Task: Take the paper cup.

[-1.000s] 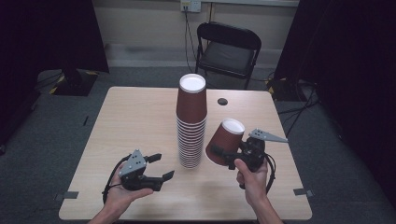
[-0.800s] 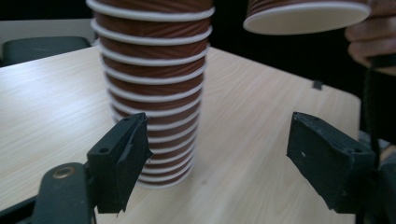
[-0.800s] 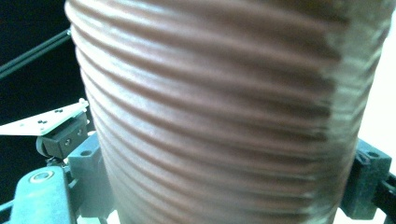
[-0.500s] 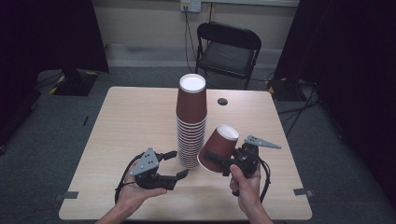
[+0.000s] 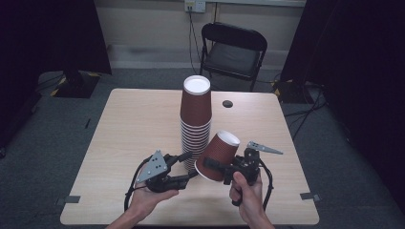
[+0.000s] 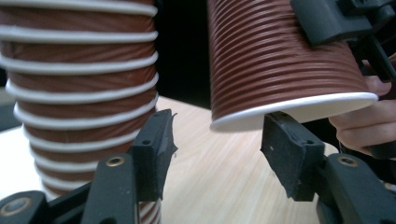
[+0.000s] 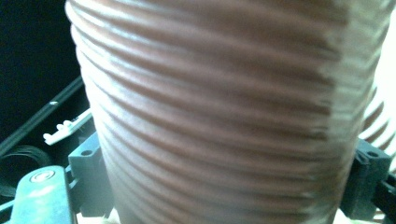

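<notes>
A tall stack of upside-down brown ribbed paper cups (image 5: 196, 119) stands mid-table and fills the left of the left gripper view (image 6: 79, 93). My right gripper (image 5: 213, 165) is shut on a single brown cup (image 5: 220, 153), held tilted above the table with its open rim toward the left gripper. In the right gripper view this cup (image 7: 219, 116) sits between both pads (image 7: 88, 186). My left gripper (image 5: 190, 165) is right beside the rim. Its jaws have just been closing. The cup's white rim (image 6: 294, 105) hangs just above their gap (image 6: 219, 154), and the pads do not press it.
The wooden table (image 5: 129, 124) has a small dark round spot (image 5: 228, 103) toward the back right. A black folding chair (image 5: 233, 50) stands behind the table. Cables trail on the grey carpet around it.
The left gripper has moved right, up to the held cup, and its jaws have narrowed. The right gripper has lowered the cup and tipped it leftward toward the stack's base.
</notes>
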The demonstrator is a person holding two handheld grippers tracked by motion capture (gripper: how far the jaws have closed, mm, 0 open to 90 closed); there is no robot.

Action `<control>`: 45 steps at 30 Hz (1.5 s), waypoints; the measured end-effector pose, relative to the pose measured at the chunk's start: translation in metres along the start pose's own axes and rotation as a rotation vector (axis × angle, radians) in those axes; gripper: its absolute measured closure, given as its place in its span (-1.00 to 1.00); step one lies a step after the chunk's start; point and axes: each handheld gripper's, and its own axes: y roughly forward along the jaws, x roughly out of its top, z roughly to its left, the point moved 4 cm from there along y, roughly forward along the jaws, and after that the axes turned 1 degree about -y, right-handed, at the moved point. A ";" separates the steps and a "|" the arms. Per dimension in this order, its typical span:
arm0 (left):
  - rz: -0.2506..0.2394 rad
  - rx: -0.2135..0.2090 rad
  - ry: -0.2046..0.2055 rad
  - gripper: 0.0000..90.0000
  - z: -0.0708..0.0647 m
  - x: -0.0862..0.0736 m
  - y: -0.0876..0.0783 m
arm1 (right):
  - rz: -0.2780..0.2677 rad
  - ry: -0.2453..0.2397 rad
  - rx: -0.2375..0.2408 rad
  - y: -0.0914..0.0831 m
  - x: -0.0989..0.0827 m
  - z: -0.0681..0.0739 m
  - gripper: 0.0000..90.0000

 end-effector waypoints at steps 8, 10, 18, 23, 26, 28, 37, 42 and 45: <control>-0.094 0.034 0.115 0.33 -0.007 0.003 0.005 | -0.018 0.050 0.053 0.006 -0.003 0.009 -0.70; -0.110 0.041 0.121 0.39 -0.008 0.002 0.005 | -0.023 0.065 0.065 0.007 -0.004 0.011 -0.69; -0.132 0.076 0.152 0.51 -0.007 0.001 0.006 | -0.008 0.093 0.074 0.017 -0.011 0.014 -0.69; -0.133 0.080 0.117 0.52 -0.006 -0.001 0.006 | 0.012 0.095 0.066 0.024 -0.017 0.015 -0.68; -0.141 0.067 0.097 0.69 -0.002 -0.003 0.004 | 0.011 0.080 0.065 0.024 -0.017 0.015 -0.69; -0.128 0.082 0.127 0.72 -0.003 -0.005 0.004 | 0.020 0.065 0.045 0.025 -0.018 0.016 -0.71; -0.131 0.073 0.126 0.79 -0.001 -0.004 0.000 | 0.028 0.005 0.056 0.030 -0.020 0.018 -0.76; -0.119 0.072 0.137 0.82 0.000 -0.007 -0.001 | 0.035 -0.002 0.051 0.027 -0.017 0.014 -0.73; -0.103 0.070 0.134 0.83 0.000 -0.011 -0.001 | 0.022 -0.008 0.042 0.025 -0.014 0.011 -0.71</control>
